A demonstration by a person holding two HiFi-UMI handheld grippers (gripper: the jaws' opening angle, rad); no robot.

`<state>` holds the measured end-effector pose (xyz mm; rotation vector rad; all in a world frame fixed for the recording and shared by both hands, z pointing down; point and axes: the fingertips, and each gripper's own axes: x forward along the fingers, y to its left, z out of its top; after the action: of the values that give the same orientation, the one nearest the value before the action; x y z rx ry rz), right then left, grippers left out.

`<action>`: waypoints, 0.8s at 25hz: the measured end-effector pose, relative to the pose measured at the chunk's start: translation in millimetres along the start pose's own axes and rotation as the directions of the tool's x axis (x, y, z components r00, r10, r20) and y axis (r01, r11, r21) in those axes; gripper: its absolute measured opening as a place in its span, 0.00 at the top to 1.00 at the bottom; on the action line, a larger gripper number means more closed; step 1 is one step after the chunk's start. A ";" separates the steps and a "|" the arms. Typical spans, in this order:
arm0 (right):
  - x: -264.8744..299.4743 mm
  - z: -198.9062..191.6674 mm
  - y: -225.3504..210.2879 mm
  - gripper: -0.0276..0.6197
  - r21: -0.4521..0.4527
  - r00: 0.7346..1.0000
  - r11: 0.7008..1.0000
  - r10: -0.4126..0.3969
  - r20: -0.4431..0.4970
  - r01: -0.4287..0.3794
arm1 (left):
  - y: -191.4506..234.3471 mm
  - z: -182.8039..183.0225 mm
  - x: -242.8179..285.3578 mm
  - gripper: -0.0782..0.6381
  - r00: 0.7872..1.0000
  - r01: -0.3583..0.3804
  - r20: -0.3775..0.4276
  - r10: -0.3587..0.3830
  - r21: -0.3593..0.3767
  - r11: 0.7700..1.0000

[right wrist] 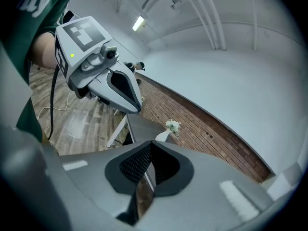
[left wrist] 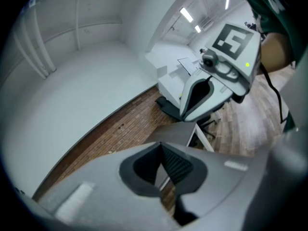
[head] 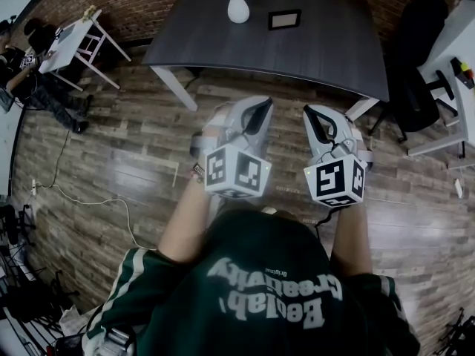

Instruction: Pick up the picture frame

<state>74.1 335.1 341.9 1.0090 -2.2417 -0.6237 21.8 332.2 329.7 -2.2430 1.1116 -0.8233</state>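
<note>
The picture frame (head: 284, 19), small with a dark border, stands on the dark grey table (head: 319, 50) beside a white vase (head: 237, 7) of flowers. My left gripper (head: 261, 108) and right gripper (head: 312, 113) are held side by side over the wooden floor, short of the table's near edge, both pointing toward it. Each has its jaws shut with nothing between them. In the left gripper view the left gripper (left wrist: 161, 148) points past the table corner (left wrist: 180, 131). The right gripper view shows the right gripper (right wrist: 149, 144) aimed at the vase (right wrist: 168, 128); the frame is hidden there.
A black office chair (head: 415, 73) stands at the table's right end, next to white desks (head: 453, 43). A small white table (head: 70, 39) and a seated person (head: 30, 73) are at the far left. Cables (head: 89, 199) trail over the floor. A brick wall (head: 133, 2) runs behind.
</note>
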 end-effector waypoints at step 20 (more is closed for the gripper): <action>-20.6 -6.5 -1.4 0.95 -0.015 1.000 1.000 -0.002 0.021 0.003 | -14.8 17.2 0.9 0.89 1.000 -0.008 0.003 0.008 0.008 1.000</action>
<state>90.2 349.3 338.9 1.0025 -2.2510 -0.6537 42.1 342.3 327.9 -2.2312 1.1136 -0.8195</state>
